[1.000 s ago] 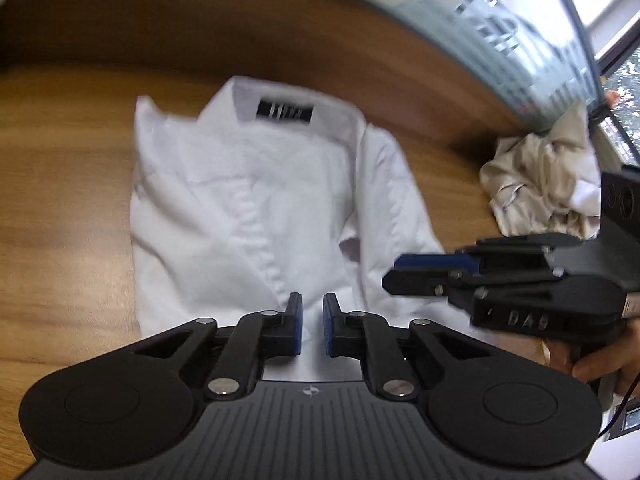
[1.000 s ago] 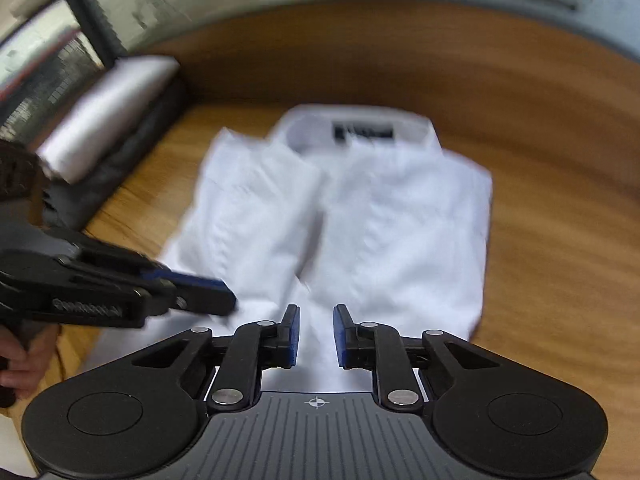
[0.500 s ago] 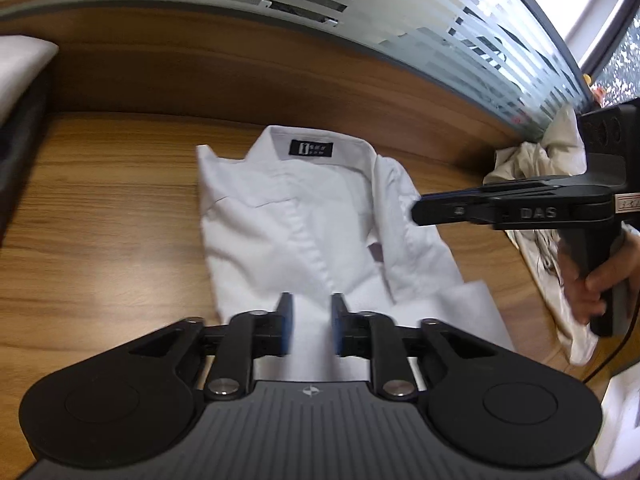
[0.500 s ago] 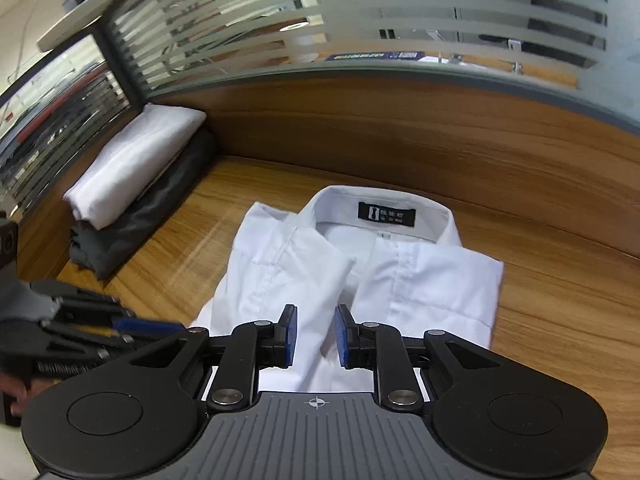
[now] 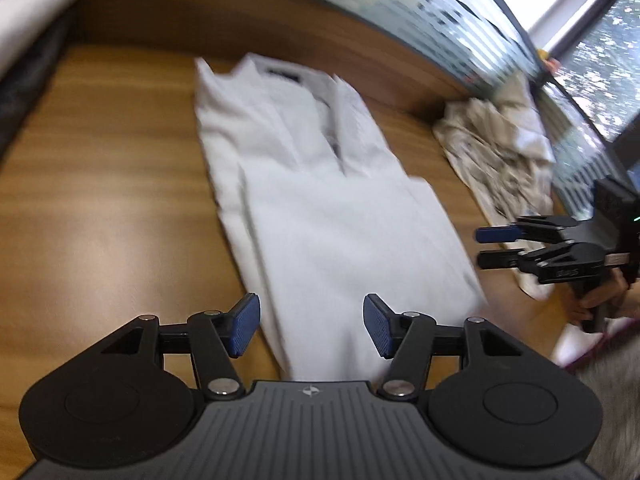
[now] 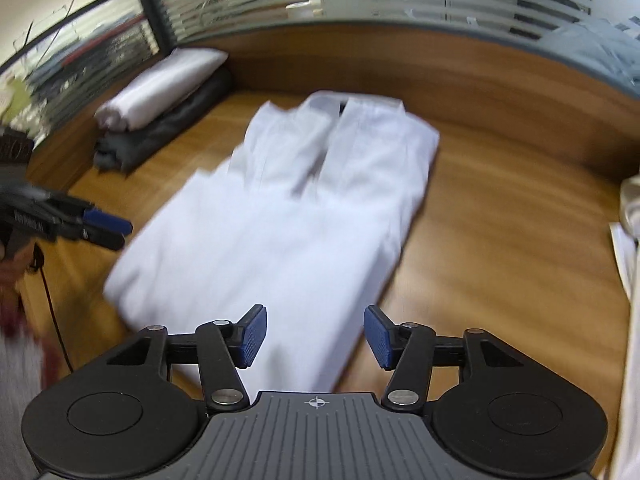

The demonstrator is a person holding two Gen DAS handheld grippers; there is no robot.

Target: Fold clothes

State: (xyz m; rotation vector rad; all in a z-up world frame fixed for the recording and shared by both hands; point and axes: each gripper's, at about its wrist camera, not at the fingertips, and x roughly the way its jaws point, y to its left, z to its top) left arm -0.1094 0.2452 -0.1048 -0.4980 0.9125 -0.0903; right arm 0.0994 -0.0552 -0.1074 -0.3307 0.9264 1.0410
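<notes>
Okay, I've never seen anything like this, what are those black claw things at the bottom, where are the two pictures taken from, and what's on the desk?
Each black claw is a hand-held gripper with two blue-padded fingers; a person holds one in each hand. A fisheye camera rides on each, looking forward along the fingers. One picture comes from the left gripper, the other from the right gripper. Both are open and hold nothing. Each camera also catches the other gripper out to the side.

On the wooden desk lies a white shirt, sleeves folded in, collar at the far end. To the left sits a stack of folded clothes, white on dark. To the right lies a crumpled beige garment.
</notes>
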